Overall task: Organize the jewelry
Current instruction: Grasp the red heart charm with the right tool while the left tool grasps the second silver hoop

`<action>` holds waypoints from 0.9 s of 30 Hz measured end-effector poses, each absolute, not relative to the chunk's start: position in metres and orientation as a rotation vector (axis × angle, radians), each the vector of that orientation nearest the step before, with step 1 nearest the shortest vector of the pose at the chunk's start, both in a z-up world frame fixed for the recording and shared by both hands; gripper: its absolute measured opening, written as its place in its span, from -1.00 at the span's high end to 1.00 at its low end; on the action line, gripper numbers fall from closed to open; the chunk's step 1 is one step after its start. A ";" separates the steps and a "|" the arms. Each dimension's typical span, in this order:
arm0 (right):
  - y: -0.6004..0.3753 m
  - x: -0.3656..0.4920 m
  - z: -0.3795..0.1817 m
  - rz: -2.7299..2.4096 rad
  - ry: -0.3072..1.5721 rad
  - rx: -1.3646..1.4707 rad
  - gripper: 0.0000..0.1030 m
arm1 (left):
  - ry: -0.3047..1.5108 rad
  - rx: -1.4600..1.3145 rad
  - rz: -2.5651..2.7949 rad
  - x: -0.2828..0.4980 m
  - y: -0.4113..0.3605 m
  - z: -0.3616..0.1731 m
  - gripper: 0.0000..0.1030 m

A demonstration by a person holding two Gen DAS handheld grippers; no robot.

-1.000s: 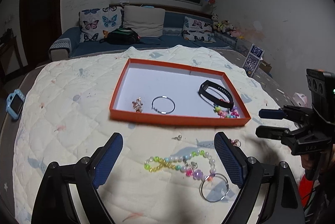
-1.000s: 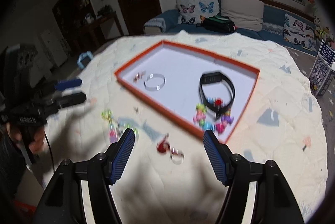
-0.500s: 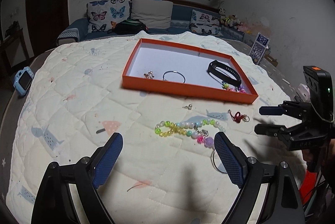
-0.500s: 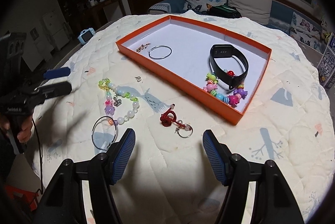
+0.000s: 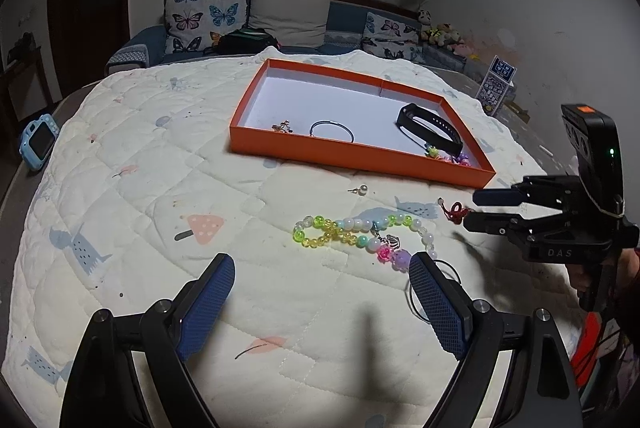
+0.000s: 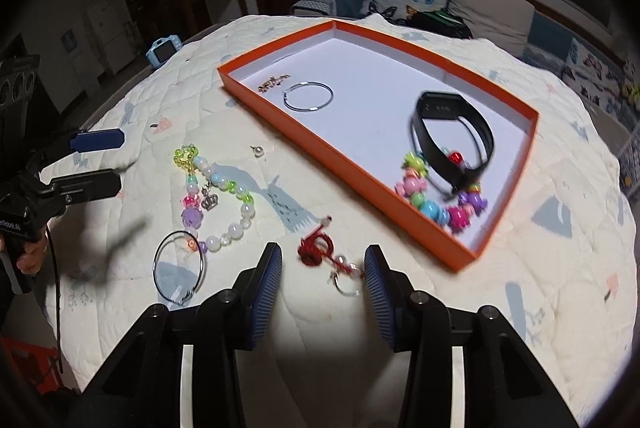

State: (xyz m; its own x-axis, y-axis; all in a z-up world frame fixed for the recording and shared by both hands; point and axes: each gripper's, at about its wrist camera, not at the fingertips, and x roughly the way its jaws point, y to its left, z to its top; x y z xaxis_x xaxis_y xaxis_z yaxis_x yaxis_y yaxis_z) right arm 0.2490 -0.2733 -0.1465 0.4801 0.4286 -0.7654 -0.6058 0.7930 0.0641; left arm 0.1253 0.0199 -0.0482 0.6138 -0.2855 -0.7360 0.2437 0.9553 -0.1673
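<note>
Quilted cover (image 5: pixel 132 212); left gripper (image 5: pixel 320 304) half-hides what looks like a bangle (image 5: pixel 454 276).

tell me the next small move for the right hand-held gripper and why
Probably ease the right hand-held gripper down and finish closing on the red knotted charm. Its jaws have just been closing, the charm with its ring lies between the pads untouched, and it lies on the quilt outside the orange tray.
</note>
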 end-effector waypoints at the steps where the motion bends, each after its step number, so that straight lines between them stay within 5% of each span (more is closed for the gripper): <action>1: -0.270 0.249 -0.146 0.645 0.857 -0.243 0.13 | 0.858 -0.047 -0.308 0.126 0.019 -0.049 -0.86; 9: -0.258 0.253 -0.155 0.673 0.870 -0.328 0.57 | 0.861 -0.019 -0.336 0.129 0.012 -0.052 -0.86; 27: -0.284 0.237 -0.123 0.676 0.810 -0.141 0.59 | 0.925 0.087 -0.519 0.120 -0.067 -0.073 -0.76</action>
State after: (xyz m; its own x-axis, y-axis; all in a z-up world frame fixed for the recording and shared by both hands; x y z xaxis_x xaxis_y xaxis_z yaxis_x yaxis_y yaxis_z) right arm 0.2373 -0.2840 -0.1234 0.4944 0.5036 -0.7085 -0.6072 0.7833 0.1330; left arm 0.1199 -0.0670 -0.0727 0.4888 -0.3901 -0.7803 0.4630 0.8741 -0.1470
